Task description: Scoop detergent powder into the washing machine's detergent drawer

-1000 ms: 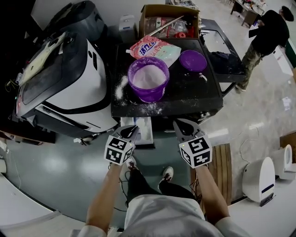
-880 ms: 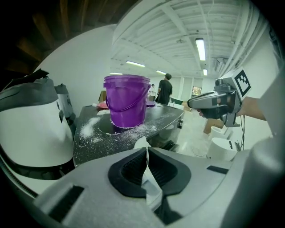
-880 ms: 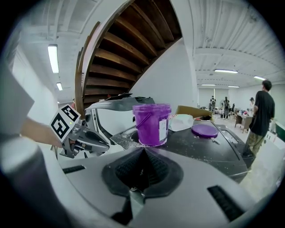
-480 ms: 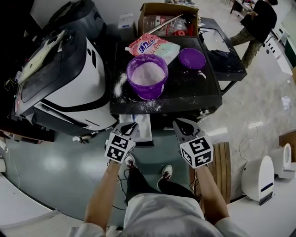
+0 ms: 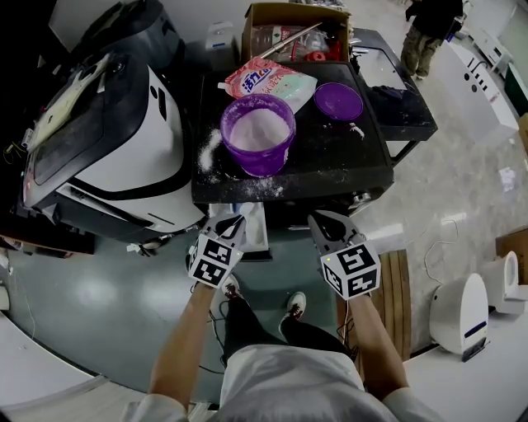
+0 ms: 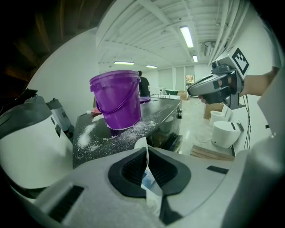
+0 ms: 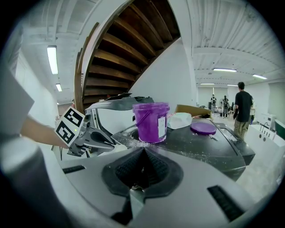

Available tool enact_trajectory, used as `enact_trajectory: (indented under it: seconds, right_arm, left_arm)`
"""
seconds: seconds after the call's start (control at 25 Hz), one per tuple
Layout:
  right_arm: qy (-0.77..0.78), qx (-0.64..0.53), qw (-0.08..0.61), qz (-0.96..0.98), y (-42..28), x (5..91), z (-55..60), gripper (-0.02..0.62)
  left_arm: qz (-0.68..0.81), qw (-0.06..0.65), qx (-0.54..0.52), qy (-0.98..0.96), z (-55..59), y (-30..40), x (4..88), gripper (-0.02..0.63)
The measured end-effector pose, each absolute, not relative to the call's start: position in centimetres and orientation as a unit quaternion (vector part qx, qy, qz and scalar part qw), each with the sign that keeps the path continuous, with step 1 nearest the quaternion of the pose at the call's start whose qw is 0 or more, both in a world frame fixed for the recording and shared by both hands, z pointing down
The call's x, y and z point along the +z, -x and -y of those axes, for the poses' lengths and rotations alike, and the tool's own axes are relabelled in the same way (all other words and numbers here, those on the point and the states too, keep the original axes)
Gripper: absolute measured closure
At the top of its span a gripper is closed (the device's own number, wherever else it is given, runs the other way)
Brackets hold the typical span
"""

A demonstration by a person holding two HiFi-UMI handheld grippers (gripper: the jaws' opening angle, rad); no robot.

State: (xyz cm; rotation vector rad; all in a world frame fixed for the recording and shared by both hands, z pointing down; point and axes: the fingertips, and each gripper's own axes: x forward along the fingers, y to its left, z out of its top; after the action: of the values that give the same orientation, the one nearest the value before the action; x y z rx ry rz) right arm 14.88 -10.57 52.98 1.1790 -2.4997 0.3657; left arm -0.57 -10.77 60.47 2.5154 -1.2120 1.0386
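Head view: left gripper (image 5: 234, 223) and right gripper (image 5: 318, 218) held side by side, well apart, tips pointing at a black top (image 5: 330, 157). Both have jaws closed together with nothing between them, confirmed in each gripper view. Each carries a cube with black-and-white square markers.

Drawer (image 5: 257, 232), white, pulled out under the top's near edge, just beside the left gripper's tip and between the two grippers, nearer the left.

Bucket (image 5: 262, 165), purple, upright on the top ahead of both grippers, filled with white powder (image 5: 260, 128). White label (image 7: 161, 127) on its side, print too small to read. Spilled powder (image 5: 209, 152) left of the bucket and along the near edge.

Lid (image 5: 338, 100), purple, flat, ahead of the right gripper, beyond and right of the bucket.

Bag (image 5: 268, 80), pink and white, lying behind the bucket; blue Chinese characters, first two look like 活力, rest unclear.

Cardboard box (image 5: 285, 15) behind the bag. Person (image 5: 427, 29) standing far ahead-right.
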Motion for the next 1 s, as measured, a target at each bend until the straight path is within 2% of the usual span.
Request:
enact_trajectory:
  seconds: [0.8, 1.0]
  right_arm:
    - [-0.423, 0.139, 0.179, 0.877, -16.2, 54.2, 10.2, 0.598]
    - [-0.424, 0.138, 0.181, 0.877, -16.5, 54.3, 10.3, 0.598]
  left_arm:
    - [0.337, -0.108, 0.459, -0.815, 9.9, -1.2, 61.8, 0.591]
    - [0.308, -0.185, 0.498, -0.789, 9.8, -1.4, 62.0, 0.591]
